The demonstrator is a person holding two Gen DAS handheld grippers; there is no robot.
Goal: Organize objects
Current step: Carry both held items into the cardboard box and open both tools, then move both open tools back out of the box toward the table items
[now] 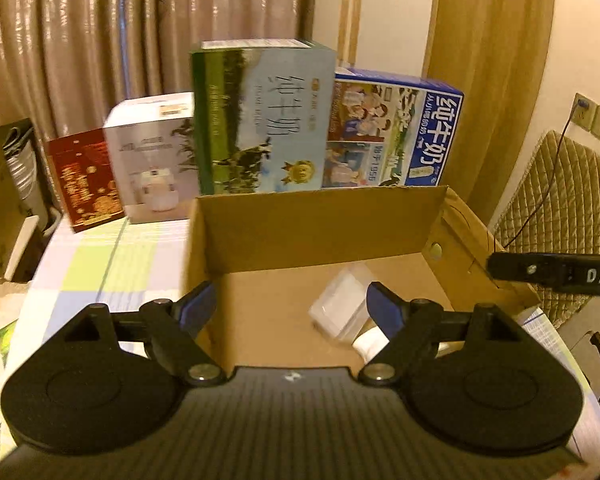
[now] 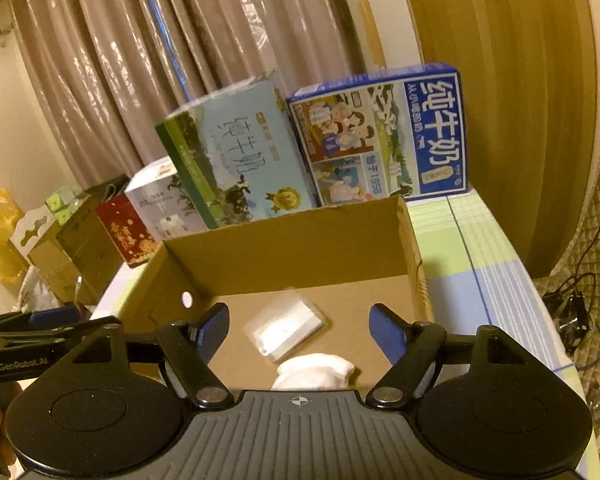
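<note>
Claws first: my left gripper (image 1: pixel 290 306) and right gripper (image 2: pixel 299 328) both hang released over the box (image 2: pixel 284 250), nothing between the jaws. Below lie a white sock (image 2: pixel 314 372) and clear packet (image 2: pixel 286 328) (touching, I think). Milk cartons (image 2: pixel 376 136) stand behind.

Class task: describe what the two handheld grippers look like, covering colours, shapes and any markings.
Both are black. The left gripper and right gripper each have blue finger pads, two round discs joined by linkage arms with silver pivots, and a ribbed body bearing a small crosshair mark. White lettering runs along their sides.
</note>
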